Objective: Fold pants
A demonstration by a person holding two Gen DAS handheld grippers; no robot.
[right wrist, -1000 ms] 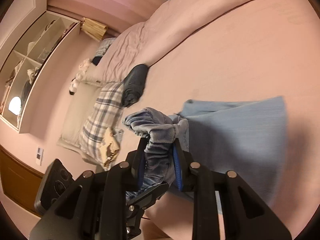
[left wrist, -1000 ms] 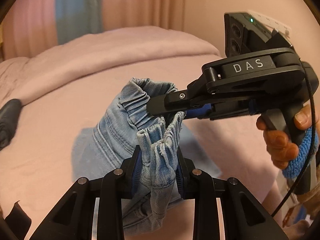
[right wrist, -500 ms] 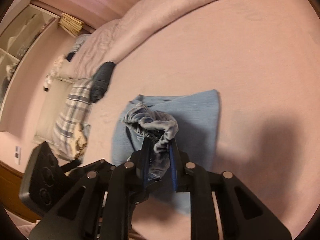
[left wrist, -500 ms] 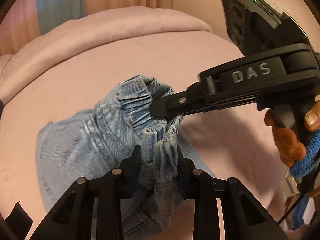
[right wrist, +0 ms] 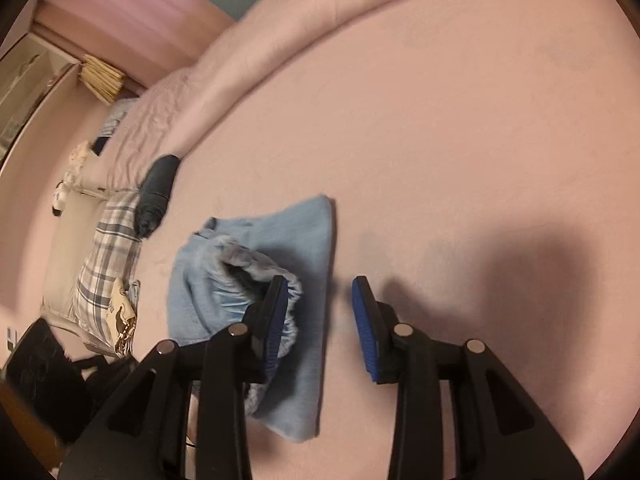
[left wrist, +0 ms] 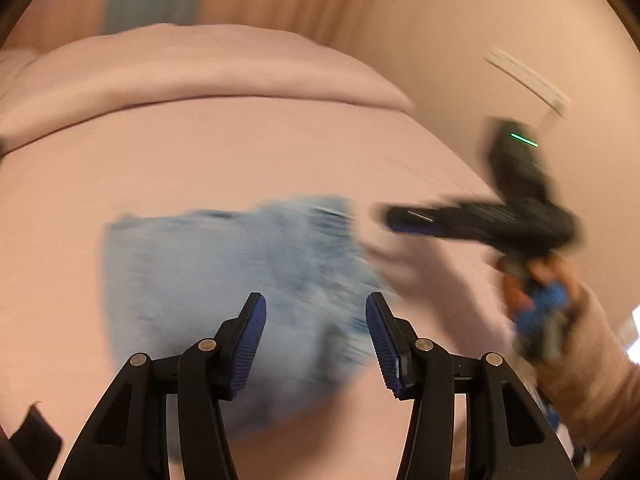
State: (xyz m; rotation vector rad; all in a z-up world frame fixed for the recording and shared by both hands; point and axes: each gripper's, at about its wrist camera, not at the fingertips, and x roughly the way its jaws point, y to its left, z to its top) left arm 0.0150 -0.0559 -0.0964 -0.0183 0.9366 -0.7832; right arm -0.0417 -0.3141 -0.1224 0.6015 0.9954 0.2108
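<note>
**Both grippers parted above folded denim pants on a pink bed**

The left gripper stands with its blue-padded jaws apart, having just been opening; nothing is between them, and the pads press on nothing. The right gripper has likewise just been opening: its jaws are parted and empty, with the left-hand finger passing in front of the gathered elastic waistband. Whether that finger touches the cloth cannot be told. The light-blue denim pants lie folded into a compact bundle on the pink bedspread, the waistband uppermost. In the left wrist view, which is motion-blurred, the pants lie just beyond the fingertips, and the right gripper shows to their right, held by a person's hand. A dark rolled garment and a plaid cloth lie near the bed's far edge.
</note>
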